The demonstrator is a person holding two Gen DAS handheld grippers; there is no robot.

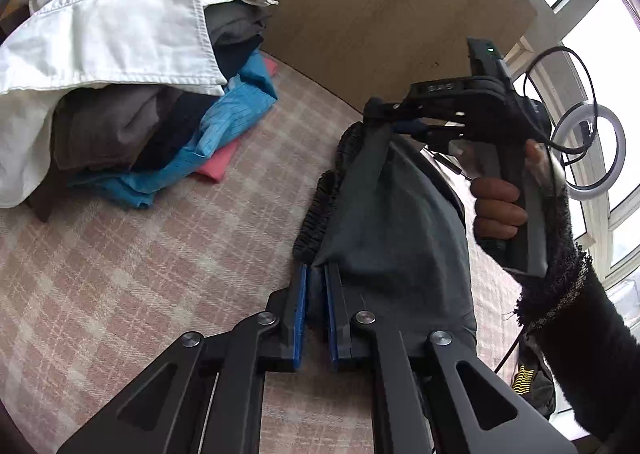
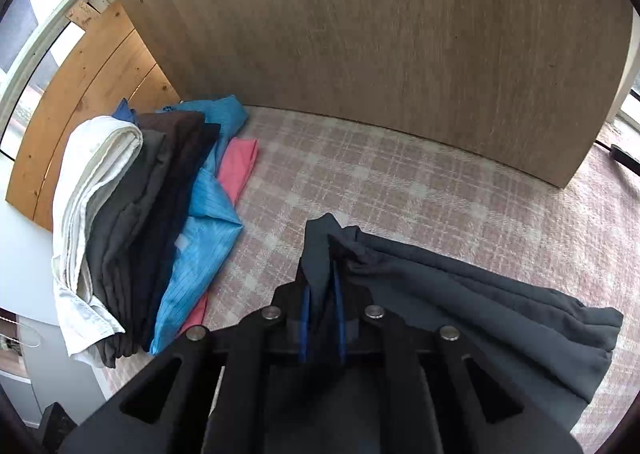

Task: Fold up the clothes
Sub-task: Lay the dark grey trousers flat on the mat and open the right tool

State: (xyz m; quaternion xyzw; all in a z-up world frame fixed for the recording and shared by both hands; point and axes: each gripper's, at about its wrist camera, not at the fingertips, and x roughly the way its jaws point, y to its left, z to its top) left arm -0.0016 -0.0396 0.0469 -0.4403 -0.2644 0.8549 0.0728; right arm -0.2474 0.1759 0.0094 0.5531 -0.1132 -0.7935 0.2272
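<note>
In the left wrist view, the left gripper (image 1: 316,286) comes in from 6 o'clock. Its blue pads (image 1: 302,310) stand close together with a fold of the dark grey garment (image 1: 384,221) between them, so it is grasping this cloth. The garment runs from the centre up toward 1 o'clock, where the right gripper (image 1: 380,109) meets its other end; a hand (image 1: 500,209) in a dark sleeve (image 1: 580,314) holds that tool at 3 o'clock. Whether its jaws pinch or are released I cannot tell here. The pile of folded clothes (image 1: 132,93), with a white shirt (image 1: 116,25) on top, lies at 10 o'clock on the pink checked cloth (image 1: 160,274).

In the right wrist view, the right gripper (image 2: 322,294) enters from 6 o'clock, jaws a little apart, with an edge of the garment (image 2: 480,294) between the pads; if they press it I cannot tell. The rest spreads toward 4 o'clock. The pile (image 2: 152,221) lies at 9 o'clock, and a wooden board (image 2: 380,45) stands at 12 o'clock.
</note>
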